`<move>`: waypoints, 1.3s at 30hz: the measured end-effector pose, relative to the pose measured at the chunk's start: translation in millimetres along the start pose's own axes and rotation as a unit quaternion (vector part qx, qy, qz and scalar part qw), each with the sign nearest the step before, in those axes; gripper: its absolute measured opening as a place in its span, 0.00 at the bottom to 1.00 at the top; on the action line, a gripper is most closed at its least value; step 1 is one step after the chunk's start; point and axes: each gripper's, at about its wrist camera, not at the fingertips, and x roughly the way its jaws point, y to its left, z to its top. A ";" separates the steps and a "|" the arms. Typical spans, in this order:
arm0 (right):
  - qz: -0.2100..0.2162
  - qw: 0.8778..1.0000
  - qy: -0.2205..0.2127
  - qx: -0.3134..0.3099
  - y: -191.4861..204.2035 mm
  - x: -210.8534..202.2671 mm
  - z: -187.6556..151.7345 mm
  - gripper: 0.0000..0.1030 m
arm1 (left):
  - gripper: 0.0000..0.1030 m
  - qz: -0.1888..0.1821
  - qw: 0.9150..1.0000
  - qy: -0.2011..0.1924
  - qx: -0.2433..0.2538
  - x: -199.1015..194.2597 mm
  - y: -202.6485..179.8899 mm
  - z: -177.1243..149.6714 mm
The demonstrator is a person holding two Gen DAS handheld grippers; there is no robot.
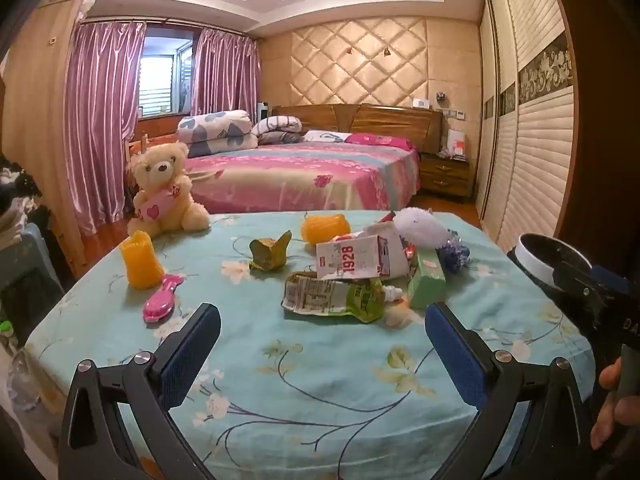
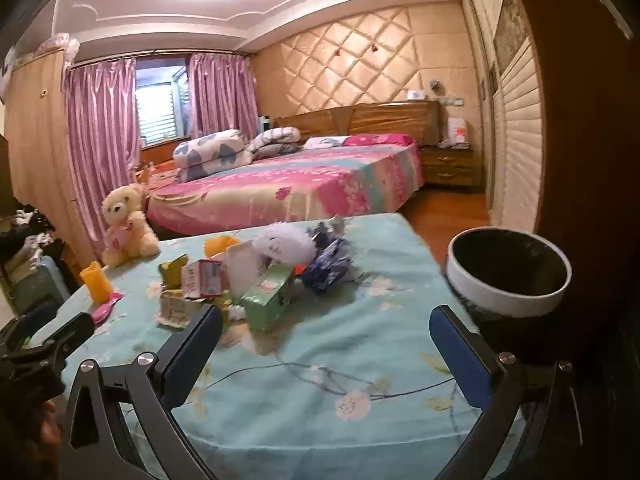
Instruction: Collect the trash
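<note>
Left wrist view: crumpled green-and-white foil pouch (image 1: 332,295) lying flat on the turquoise floral tablecloth (image 1: 320,380), the trash piece nearest the fingers.
Trash heap: white torn carton printed 1928 (image 1: 360,261) leaning over the pouch; pale green cardboard box (image 1: 426,278) just beside it; folded olive wrapper (image 1: 269,255) apart to the left.
Bin: round white-rimmed, dark-lined wastebasket (image 2: 508,270) beyond the table's right edge, probably placed there for short drops.
Left gripper (image 1: 322,326): jaws spread fully, nothing between them, hovering short of the pouch.
Right gripper (image 2: 326,330): likewise wide apart and empty, aimed between heap and bin.
Non-trash, by judgement: cream teddy bear (image 1: 164,190), pink plastic hairbrush (image 1: 162,300), two orange ribbed cups (image 1: 141,260).
Progress: collection seemingly not yet begun.
</note>
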 end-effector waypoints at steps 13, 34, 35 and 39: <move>0.004 1.000 0.015 -0.004 3.9 0.9 -12.1 1.00 | 0.99 0.003 1.000 0.014 0.001 -4.1 -6.2 -6.9; 0.008 1.000 0.012 -0.002 1.2 -4.8 -10.0 1.00 | 0.99 0.003 1.000 0.012 0.003 -8.1 -8.7 -3.7; 0.008 1.000 0.012 -0.002 1.2 -4.9 -10.0 1.00 | 0.99 0.002 1.000 0.012 0.004 -8.0 -9.0 -3.5; 0.009 1.000 0.012 -0.003 2.1 -5.7 -9.0 1.00 | 0.99 0.001 1.000 0.014 0.003 -8.3 -8.7 -3.0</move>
